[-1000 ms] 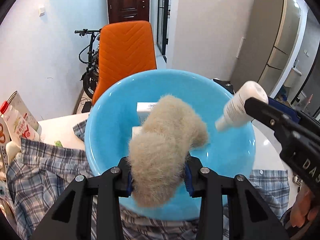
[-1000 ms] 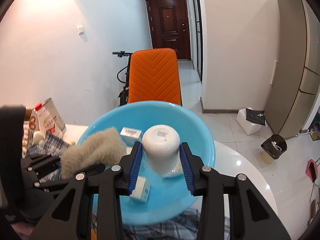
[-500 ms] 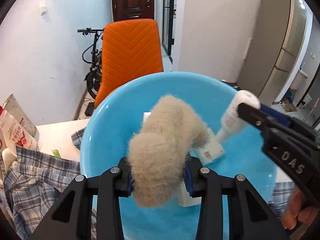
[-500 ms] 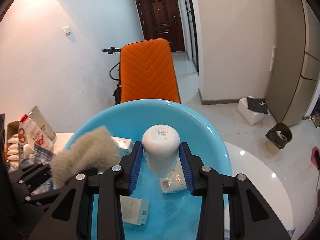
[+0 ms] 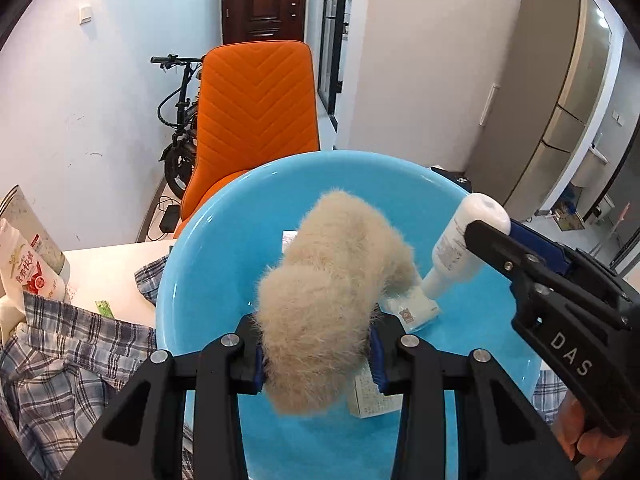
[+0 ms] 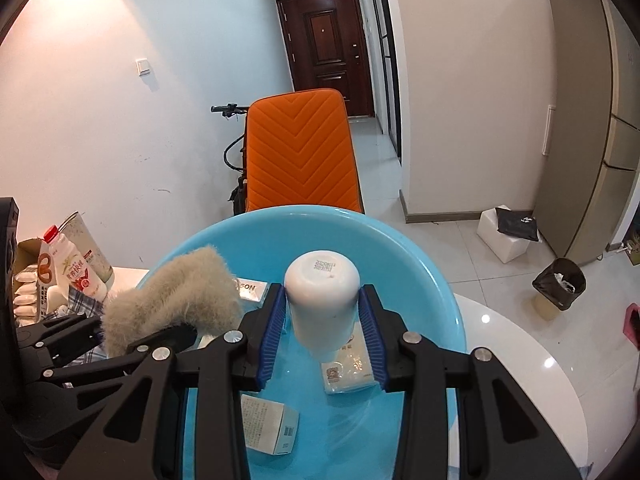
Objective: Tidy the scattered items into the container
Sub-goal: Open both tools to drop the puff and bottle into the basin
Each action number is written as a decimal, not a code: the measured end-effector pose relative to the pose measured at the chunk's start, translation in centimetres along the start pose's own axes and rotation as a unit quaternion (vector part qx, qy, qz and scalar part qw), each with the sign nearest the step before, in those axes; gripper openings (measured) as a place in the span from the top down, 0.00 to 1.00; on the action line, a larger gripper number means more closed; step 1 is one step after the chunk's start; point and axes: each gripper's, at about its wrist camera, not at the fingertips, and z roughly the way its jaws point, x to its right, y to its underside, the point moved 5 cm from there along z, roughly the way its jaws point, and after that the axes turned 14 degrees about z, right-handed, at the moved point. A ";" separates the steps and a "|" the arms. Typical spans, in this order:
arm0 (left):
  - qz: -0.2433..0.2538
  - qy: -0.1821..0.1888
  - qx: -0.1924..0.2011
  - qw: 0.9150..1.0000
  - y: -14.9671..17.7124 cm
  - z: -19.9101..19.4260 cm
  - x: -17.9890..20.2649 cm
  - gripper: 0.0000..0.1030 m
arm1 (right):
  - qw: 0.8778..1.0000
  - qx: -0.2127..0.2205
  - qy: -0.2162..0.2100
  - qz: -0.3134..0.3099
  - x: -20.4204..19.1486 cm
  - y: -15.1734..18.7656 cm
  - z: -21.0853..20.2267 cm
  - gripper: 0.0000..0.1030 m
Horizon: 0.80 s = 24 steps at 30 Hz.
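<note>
The basin (image 5: 208,280) sits on the white surface (image 6: 516,344), already holding a few small boxes (image 6: 268,424) and a packet (image 6: 348,372). To its left lie a plaid shirt (image 5: 60,356) and a milk bottle (image 5: 30,268). Above the basin's left part, the left gripper (image 5: 316,356) pinches a beige furry toy (image 5: 332,288). Just right of it, the right gripper (image 6: 323,332) clamps a white bottle (image 6: 322,300), tilted cap-down over the packet. An orange chair (image 6: 300,152) stands behind the basin.
</note>
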 end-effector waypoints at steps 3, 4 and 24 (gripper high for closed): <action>0.002 0.001 -0.003 1.000 0.0 0.3 0.3 0.61 | 1.000 0.002 0.007 -0.004 0.1 -0.1 0.1 0.64; 0.003 0.002 -0.005 1.000 0.0 0.4 0.3 0.61 | 1.000 0.003 0.010 -0.006 0.1 -0.2 0.2 0.64; 0.017 -0.036 -0.012 0.999 0.0 0.8 0.2 0.13 | 1.000 0.010 0.020 0.013 1.1 -0.6 0.3 0.25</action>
